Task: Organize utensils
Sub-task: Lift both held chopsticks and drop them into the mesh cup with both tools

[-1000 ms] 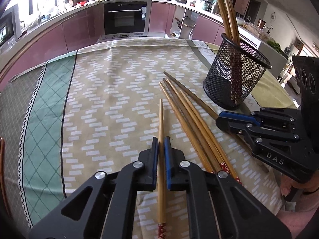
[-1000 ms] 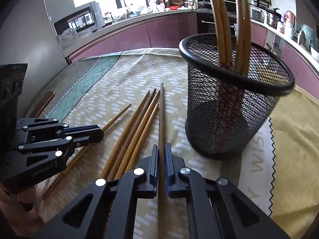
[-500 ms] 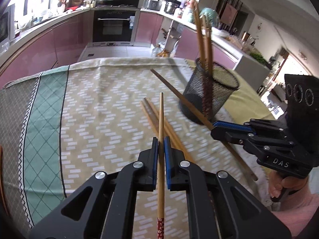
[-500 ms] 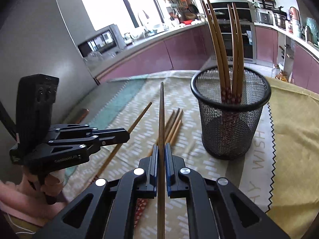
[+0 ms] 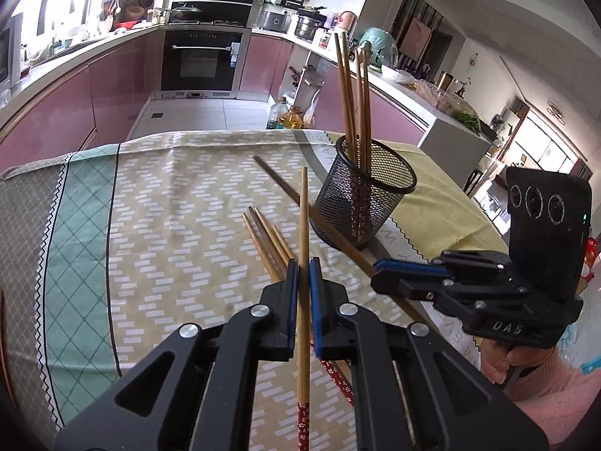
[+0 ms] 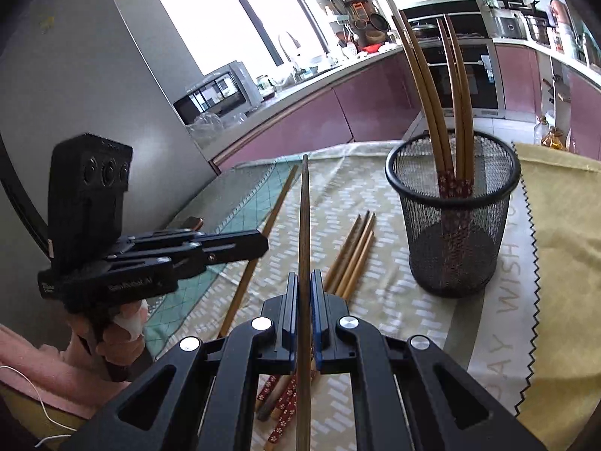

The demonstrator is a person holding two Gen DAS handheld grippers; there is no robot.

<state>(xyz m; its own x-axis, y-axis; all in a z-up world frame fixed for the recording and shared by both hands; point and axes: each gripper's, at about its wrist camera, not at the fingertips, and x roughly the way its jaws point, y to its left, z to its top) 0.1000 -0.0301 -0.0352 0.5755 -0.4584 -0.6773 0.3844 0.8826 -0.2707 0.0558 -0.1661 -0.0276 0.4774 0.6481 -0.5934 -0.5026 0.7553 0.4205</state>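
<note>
Both grippers clenched on one chopstick each, lifted off the surface: left gripper (image 5: 304,285) grasps a light chopstick (image 5: 303,225), right gripper (image 6: 305,297) a dark chopstick (image 6: 304,225). Four more lie loose (image 6: 353,251). Next: tip each into the mesh cup (image 6: 454,233).

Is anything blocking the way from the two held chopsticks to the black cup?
Nothing visible. Each gripper, left gripper and right gripper, holds one chopstick lifted above the tablecloth. The mesh cup has an open top, with four chopsticks already standing inside.
</note>
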